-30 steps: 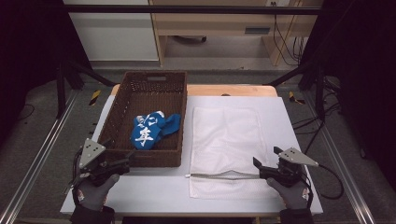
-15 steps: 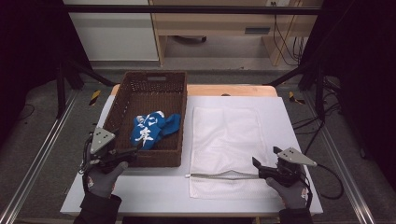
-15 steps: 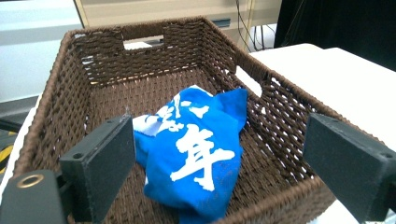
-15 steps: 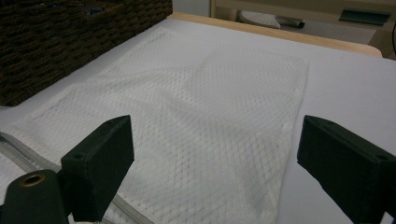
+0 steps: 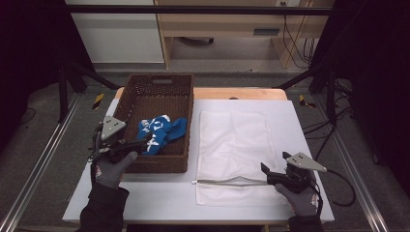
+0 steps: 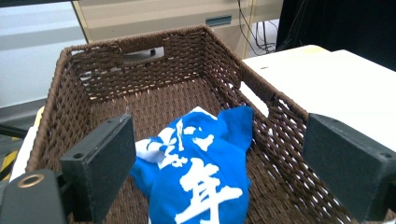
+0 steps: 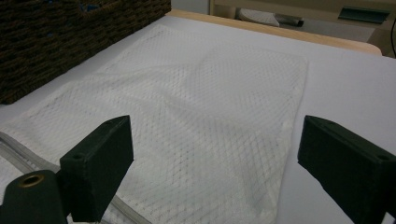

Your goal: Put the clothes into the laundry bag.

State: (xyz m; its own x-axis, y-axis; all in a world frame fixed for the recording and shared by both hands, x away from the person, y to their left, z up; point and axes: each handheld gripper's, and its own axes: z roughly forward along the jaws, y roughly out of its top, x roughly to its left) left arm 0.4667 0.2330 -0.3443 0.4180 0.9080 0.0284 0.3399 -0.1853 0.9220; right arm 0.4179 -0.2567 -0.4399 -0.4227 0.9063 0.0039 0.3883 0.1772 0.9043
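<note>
— Looking down from the high view, where is your left gripper (image 5: 140,145) right now?

— You hold it at the near left corner of the brown wicker basket (image 5: 159,166), tips reaching over the rim toward the blue cloth (image 5: 159,133). In the left gripper view your two black fingers (image 6: 100,170) stand wide apart, with the cloth lying between and beyond them on the basket floor; neither pad touches it.

— And the cloth itself?

— You see it crumpled in the near half of the basket, blue with white printed characters, one corner lifted toward the right wall. It rests on the woven bottom, loose.

— What about your right hand?

— Your right gripper (image 5: 266,171) sits low at the near right part of the white counter (image 5: 241,104), pointing left along the near edge of the white mesh bag (image 5: 234,145). In the right gripper view its fingers (image 7: 98,168) are spread wide, nothing between them; the mesh lies flat on the counter beyond them.

— Where does the bag lie against the basket?

— You have it spread just beside the basket's right wall, close but apart from it. Its zipper (image 5: 227,182) runs across the near end, and the right gripper's tips are near the zipper's right end. Whether they touch the fabric there, you cannot tell.
</note>
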